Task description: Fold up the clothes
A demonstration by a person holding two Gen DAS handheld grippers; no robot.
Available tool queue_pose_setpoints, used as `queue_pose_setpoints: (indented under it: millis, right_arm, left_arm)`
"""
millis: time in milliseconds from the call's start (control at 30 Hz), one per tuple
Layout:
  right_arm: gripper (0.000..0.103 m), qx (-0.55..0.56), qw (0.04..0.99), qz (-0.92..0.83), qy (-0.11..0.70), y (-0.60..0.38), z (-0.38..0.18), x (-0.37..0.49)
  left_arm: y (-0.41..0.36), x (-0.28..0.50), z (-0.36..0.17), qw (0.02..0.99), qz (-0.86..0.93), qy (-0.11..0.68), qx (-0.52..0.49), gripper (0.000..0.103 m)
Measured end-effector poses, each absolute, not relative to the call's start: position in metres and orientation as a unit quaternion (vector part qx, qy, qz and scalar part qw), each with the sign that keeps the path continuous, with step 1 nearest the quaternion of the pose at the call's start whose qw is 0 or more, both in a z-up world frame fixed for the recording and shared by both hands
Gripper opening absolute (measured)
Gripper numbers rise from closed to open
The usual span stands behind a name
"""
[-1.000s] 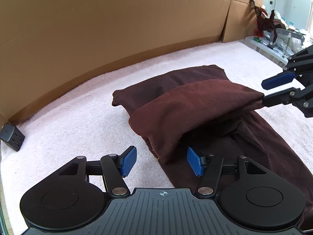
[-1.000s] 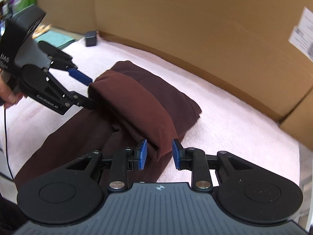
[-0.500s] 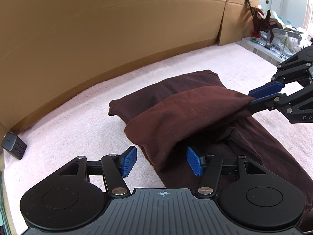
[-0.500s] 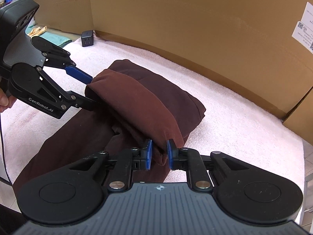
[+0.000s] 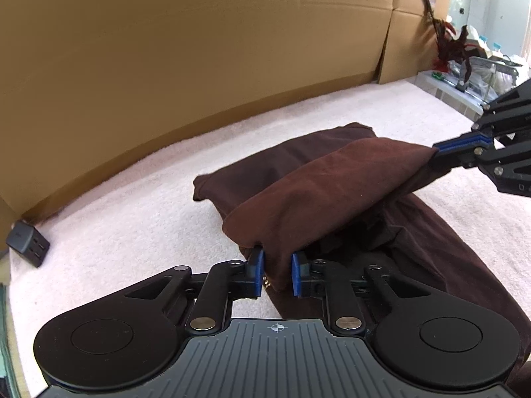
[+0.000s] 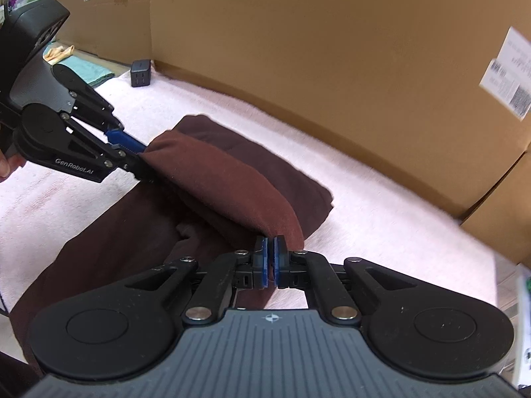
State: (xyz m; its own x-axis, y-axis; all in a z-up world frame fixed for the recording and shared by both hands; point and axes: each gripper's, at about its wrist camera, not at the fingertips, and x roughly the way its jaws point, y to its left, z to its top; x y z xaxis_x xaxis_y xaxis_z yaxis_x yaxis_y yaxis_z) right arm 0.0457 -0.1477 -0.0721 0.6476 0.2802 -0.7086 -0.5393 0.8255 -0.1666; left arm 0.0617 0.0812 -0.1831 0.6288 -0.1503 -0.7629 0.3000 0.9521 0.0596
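A dark maroon garment [image 5: 332,182] [image 6: 232,179] lies on the pink towelled surface [image 5: 132,205], its upper part doubled over into a raised fold. My left gripper [image 5: 277,273] is closing its jaws on the near corner of that fold, with the cloth between the blue pads [image 5: 257,272] and touching them. From the right wrist view, the left gripper [image 6: 139,156] pinches the fold's far end. My right gripper [image 6: 269,262] is shut on the fold's other corner, seen from the left wrist as the right gripper [image 5: 441,156] clamping the cloth edge. The fold hangs stretched between both.
A tall cardboard wall [image 5: 199,49] runs along the back of the surface. A black charger block [image 5: 28,243] [image 6: 141,73] sits by the wall. A teal cloth [image 6: 89,68] lies beyond it. A cluttered shelf [image 5: 464,69] stands off the right end. A person's hand [image 6: 5,165] shows.
Both grippers went from open around the fold's corners to closed on them. The fold now sits slightly raised and taut between them.
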Motion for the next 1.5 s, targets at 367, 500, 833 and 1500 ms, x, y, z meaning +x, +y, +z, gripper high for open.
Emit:
queue_pose_setpoints:
  millis: [367,500,833,1500]
  right_arm:
    - [0.004,-0.203,0.896,0.211,0.335,-0.163,-0.057,0.037]
    - [0.004,-0.202,0.891,0.218,0.344,-0.164,-0.056,0.029]
    - [0.003,-0.217,0.851,0.237,0.414,-0.143,-0.112,0.043]
    - [0.004,-0.187,0.833,0.271,0.445,-0.160,-0.089,0.047]
  left_arm:
    - [0.060,0.038,-0.158,0.887,-0.099,0.425,0.150,0.007]
    - [0.062,0.028,-0.161,0.881,-0.090,0.438,0.154,0.009]
    - [0.104,0.034,-0.167,0.886,-0.108,0.450,-0.032,0.078]
    - [0.024,0.089,-0.208,0.846,-0.231,0.471,0.097,0.101]
